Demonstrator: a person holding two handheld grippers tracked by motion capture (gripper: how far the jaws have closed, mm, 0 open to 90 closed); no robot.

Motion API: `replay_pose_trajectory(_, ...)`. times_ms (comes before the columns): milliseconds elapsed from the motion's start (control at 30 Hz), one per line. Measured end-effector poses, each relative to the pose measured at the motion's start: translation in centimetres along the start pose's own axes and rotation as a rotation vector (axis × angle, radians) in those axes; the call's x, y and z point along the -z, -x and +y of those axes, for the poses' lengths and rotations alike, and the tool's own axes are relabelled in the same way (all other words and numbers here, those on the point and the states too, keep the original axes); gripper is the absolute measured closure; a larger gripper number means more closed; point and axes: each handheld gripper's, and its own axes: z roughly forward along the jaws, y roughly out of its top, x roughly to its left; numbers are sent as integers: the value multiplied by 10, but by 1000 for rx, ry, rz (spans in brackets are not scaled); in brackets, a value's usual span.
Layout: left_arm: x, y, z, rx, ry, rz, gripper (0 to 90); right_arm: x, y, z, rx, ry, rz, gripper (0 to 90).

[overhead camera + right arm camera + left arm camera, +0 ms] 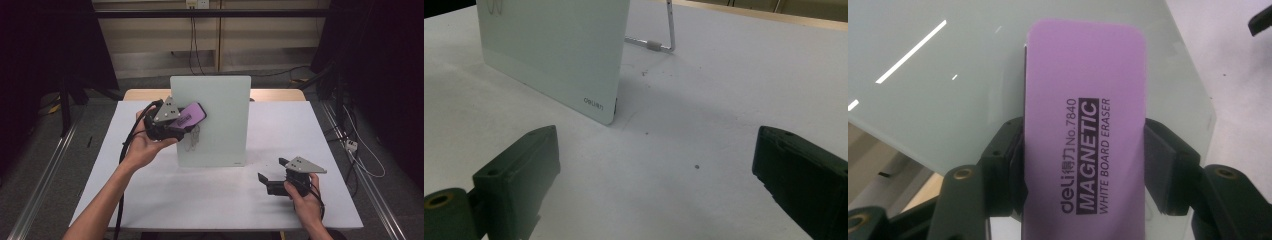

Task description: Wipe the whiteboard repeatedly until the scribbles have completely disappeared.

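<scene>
Surface: a white table (165, 200), matte, with a few dark specks near the board's foot in the right gripper view. A bare wooden strip shows along its far edge. Around it: grey floor, metal rails on both sides, black curtains left and right, a pale wall behind with cables hanging from an outlet and more cable loose on the floor at the right.

A frosted glass whiteboard (220, 125) stands near upright at the table's middle, propped from behind by a bent metal stand (663, 44).

Your left gripper (187, 122) is clamped on a purple magnetic whiteboard eraser (1083, 125); both pads press its long edges, jaws about as close as the eraser allows. The eraser sits at the board's upper left part, against or just off the glass; the high view is too coarse to say which. Faint scribbles show on the glass just below it, unreadable.

Your right gripper (272, 175) rests low over the table at the right front, well apart from the board, jaws wide and holding nothing.

Cut off: the eraser's lower end runs out of the left gripper view, and both your forearms leave the bottom edge.
</scene>
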Motion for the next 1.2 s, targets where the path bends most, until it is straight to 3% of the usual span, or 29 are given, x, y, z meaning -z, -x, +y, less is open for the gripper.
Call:
replay_pose_trajectory(267, -8, 13, -15, -21, -49, -45, 408, 0, 0, 0, 1, 0, 1, 53)
replay_pose_trajectory(667, -14, 20, -25, -19, -68, -86, 409, 0, 0, 0, 1, -1, 0, 52)
replay_pose_trajectory(900, -6, 6, -13, -3, -26, -72, 409, -1, 0, 0, 3, -2, 2, 53)
replay_pose_trajectory(1000, -1, -2, -3, -8, -15, -43, 409, -1, 0, 0, 5, -1, 2, 53)
replay_pose_trajectory(1200, 5, -13, 9, 26, 32, -14, 409, -1, 0, 0, 5, -1, 2, 52)
